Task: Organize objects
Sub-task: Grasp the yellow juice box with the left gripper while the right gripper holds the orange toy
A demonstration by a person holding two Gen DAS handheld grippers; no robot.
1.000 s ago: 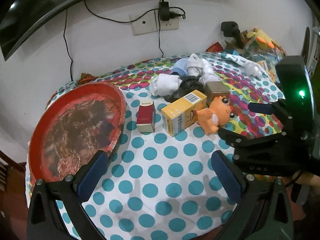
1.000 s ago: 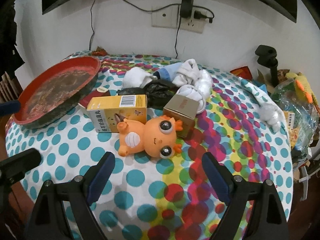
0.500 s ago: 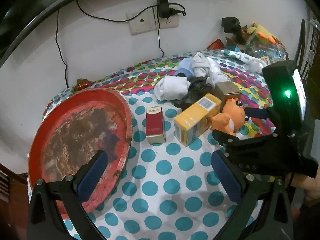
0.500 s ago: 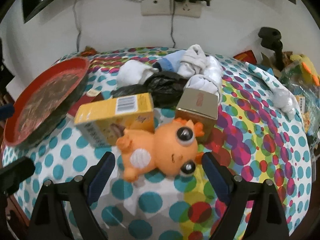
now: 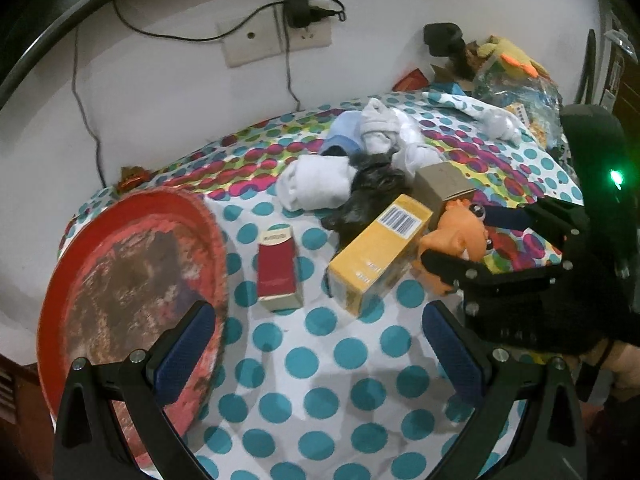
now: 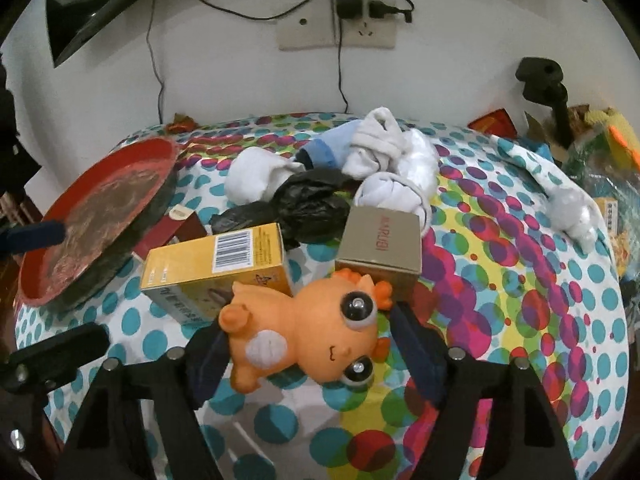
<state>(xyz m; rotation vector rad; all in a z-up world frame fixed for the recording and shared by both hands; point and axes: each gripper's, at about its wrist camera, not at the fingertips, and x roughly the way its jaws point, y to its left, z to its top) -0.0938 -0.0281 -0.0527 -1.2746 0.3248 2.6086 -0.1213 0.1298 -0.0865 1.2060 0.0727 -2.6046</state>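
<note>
An orange toy animal (image 6: 308,340) lies on the dotted tablecloth between the fingers of my right gripper (image 6: 316,356), which has closed in on both its sides. In the left wrist view the toy (image 5: 456,240) shows inside the right gripper (image 5: 480,248). A yellow box (image 5: 376,256) lies beside the toy. A red box (image 5: 277,272) lies left of it. A brown box (image 6: 380,248) stands behind the toy. My left gripper (image 5: 316,360) is open and empty above the tablecloth, next to the red tray (image 5: 132,280).
White socks (image 6: 392,168), a blue sock and a black plastic bag (image 6: 308,204) are heaped at the back. Cluttered toys and bags (image 5: 516,76) stand at the far right. A wall socket with a charger (image 6: 348,20) is behind the table.
My right gripper moved forward around the orange toy and its fingers closed in on it. The left gripper shifted a little and stays open.
</note>
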